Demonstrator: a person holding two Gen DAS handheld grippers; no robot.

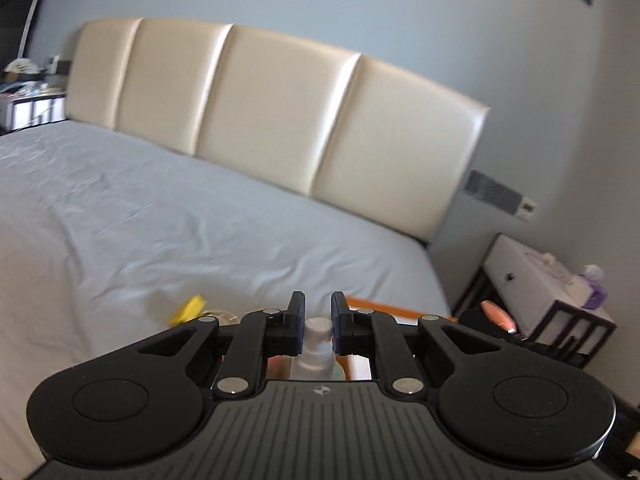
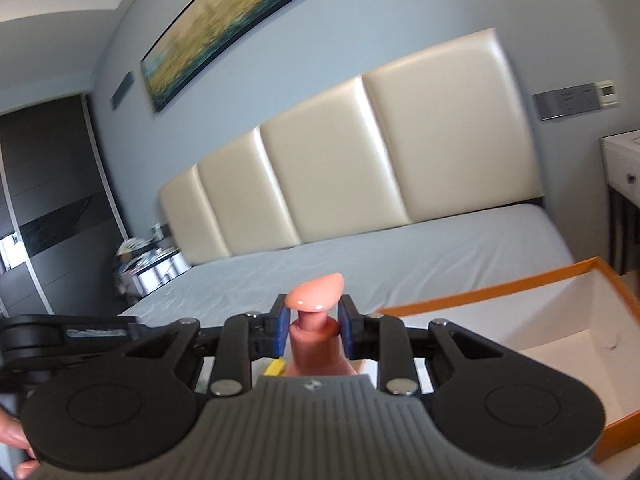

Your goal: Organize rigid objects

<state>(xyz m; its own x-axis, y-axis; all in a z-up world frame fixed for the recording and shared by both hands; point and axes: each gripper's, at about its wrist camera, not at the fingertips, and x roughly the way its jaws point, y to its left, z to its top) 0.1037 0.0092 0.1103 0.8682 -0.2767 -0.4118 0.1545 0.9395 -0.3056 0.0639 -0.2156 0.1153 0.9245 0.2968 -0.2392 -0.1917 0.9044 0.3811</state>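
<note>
While both grippers hover level over the bed (image 1: 120, 208), the left gripper (image 1: 318, 308) clamps a clear bottle (image 1: 318, 354) w/ pale cap by its neck; the right gripper (image 2: 312, 316) pinches a peach pump bottle (image 2: 314, 336) below its glossy head. Orange box (image 2: 520, 308), white inside, sits just right of it on the bed.

A bed (image 1: 140, 208) in pale grey sheets stands against a grey-blue wall (image 1: 320, 4) with a cream panelled headboard (image 2: 360, 152), a long painting (image 2: 224, 12) above it, a switch panel (image 2: 572, 102) beside it, a white nightstand (image 1: 536, 292) at one side, and a dark wardrobe (image 2: 52, 200) farther off.
</note>
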